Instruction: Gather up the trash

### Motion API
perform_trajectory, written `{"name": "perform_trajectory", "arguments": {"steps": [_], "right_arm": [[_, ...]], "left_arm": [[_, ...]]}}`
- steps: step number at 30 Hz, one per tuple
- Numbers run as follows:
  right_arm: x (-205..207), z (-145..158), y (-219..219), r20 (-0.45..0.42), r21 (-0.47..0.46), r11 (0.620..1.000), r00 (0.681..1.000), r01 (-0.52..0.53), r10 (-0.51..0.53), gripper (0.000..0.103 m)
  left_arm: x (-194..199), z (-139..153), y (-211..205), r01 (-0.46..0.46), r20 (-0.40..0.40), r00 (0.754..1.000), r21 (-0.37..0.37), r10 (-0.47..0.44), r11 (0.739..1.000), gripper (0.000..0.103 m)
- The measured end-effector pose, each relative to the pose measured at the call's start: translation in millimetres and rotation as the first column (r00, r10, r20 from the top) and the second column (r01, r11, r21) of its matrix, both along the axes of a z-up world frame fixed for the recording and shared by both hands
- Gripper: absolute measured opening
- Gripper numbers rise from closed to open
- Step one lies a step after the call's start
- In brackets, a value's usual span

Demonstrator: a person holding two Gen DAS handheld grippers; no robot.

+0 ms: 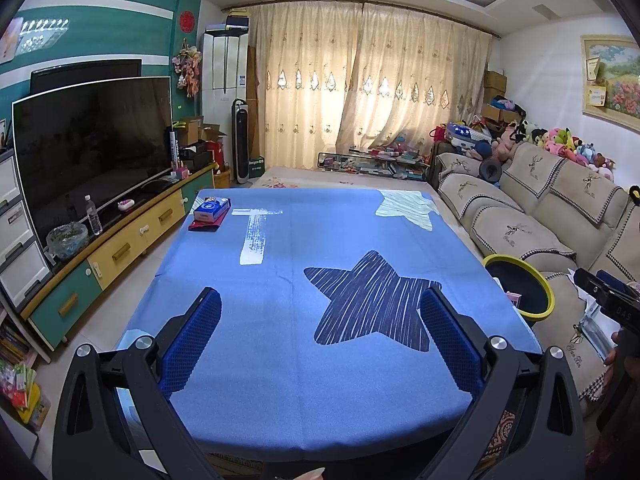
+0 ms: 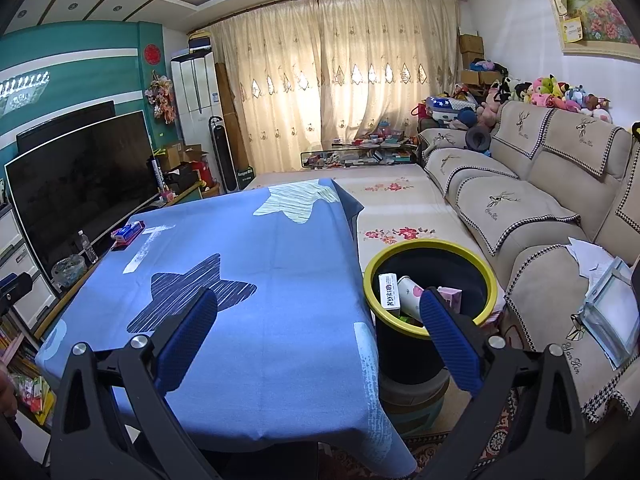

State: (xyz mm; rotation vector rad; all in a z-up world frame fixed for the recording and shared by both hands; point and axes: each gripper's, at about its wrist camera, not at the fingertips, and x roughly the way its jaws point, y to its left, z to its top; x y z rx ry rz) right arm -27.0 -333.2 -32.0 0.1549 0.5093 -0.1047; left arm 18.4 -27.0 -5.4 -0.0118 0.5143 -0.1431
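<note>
Trash: three pieces already lie in the bin, a white carton (image 2: 388,295), a paper cup (image 2: 410,294) and a pink box (image 2: 451,296); judged from this, collection is well along or finished.
Tissue pack: a blue pack (image 1: 212,209) rests on a red pouch (image 1: 205,225) at the far left corner of the table; it looks like a household item kept out of the working area, not refuse.
Table: the blue star-printed cloth (image 1: 320,240) carries nothing else in view, so no further piece awaits pickup there.
Left gripper: the left gripper (image 1: 320,320) hovers over the near edge of the cloth, jaws spread wide and holding nothing; probably parked, since no target lies between the fingers.
Right gripper: the right gripper (image 2: 320,324) is held over the table's right edge, jaws likewise spread and empty; its right finger (image 2: 448,340) overlaps the bin's rim in the right wrist view, a pose consistent with a release position.
Bin: the black bin with yellow rim (image 2: 432,246) stands just beside the table, between it and the sofa (image 2: 540,208), placed within easy reach of the right hand.
Sofa clutter: papers (image 2: 588,256) and a clear packet (image 2: 612,312) lie on the seat; whether they count as trash cannot be told.
</note>
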Motion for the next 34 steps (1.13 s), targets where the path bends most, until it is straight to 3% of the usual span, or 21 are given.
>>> {"name": "perform_trajectory", "arguments": {"steps": [25, 29, 34], "right_arm": [[4, -7, -2, -0.017, 0.006, 1.000, 1.000, -0.006, 0.006, 0.096], [17, -10, -2, -0.040, 0.015, 0.999, 0.999, -0.037, 0.038, 0.096], [60, -22, 5, -0.095, 0.008, 0.996, 0.992, -0.086, 0.086, 0.096]], "left_arm": [[12, -9, -2, 0.014, -0.029, 0.999, -0.022, -0.015, 1.000, 0.098], [39, -20, -2, 0.011, -0.090, 0.996, -0.012, -0.012, 1.000, 0.098], [100, -47, 1, -0.008, -0.146, 0.989, 0.025, 0.012, 1.000, 0.098]]}}
